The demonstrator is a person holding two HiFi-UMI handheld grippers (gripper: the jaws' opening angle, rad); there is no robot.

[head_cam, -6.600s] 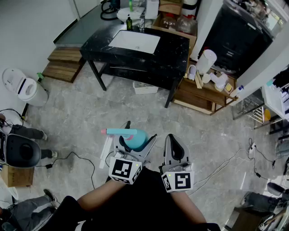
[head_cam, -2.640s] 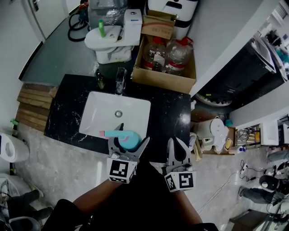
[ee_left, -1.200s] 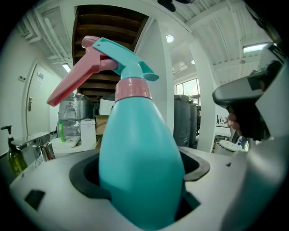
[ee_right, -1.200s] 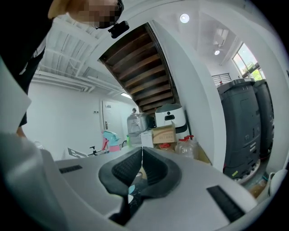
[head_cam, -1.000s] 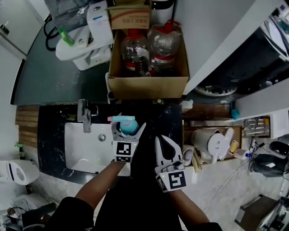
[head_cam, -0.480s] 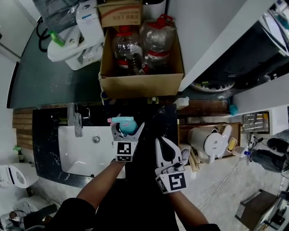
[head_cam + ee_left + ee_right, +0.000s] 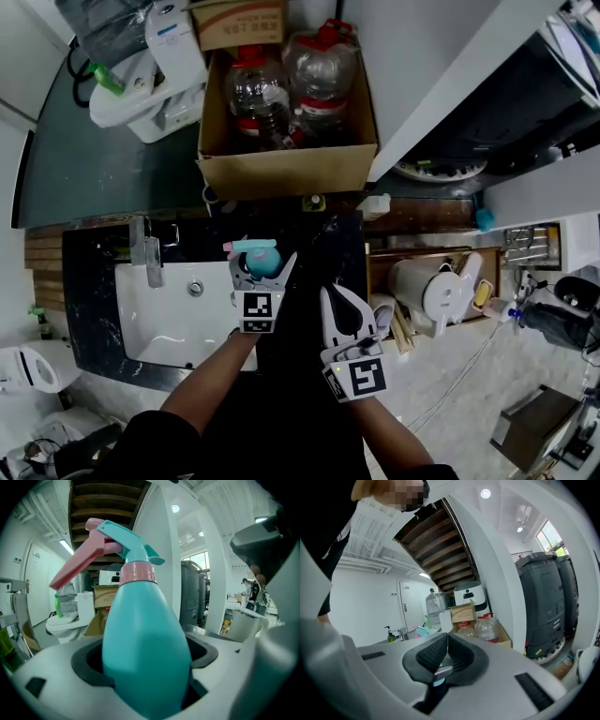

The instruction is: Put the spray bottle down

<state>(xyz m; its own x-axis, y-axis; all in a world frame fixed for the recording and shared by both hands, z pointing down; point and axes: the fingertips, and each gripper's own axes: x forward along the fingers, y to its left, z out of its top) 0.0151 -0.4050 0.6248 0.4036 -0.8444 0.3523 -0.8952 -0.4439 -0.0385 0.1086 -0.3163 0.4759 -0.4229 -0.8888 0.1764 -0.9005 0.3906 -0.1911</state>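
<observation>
A: What changed?
B: The person has walked up to the black table. A cardboard box sits behind it, and the white sink is just left of the left gripper.
A: The spray bottle?
B: Teal, pink trigger, upright, squeezed by that gripper over the table. The right gripper is pressed closed, empty

Left gripper, right gripper: pale grey plastic shells. Black ribbed pads line jaws. Each carries white marker cube, black square patterns. Green light on right cube. Person wears black top, short sleeves.
</observation>
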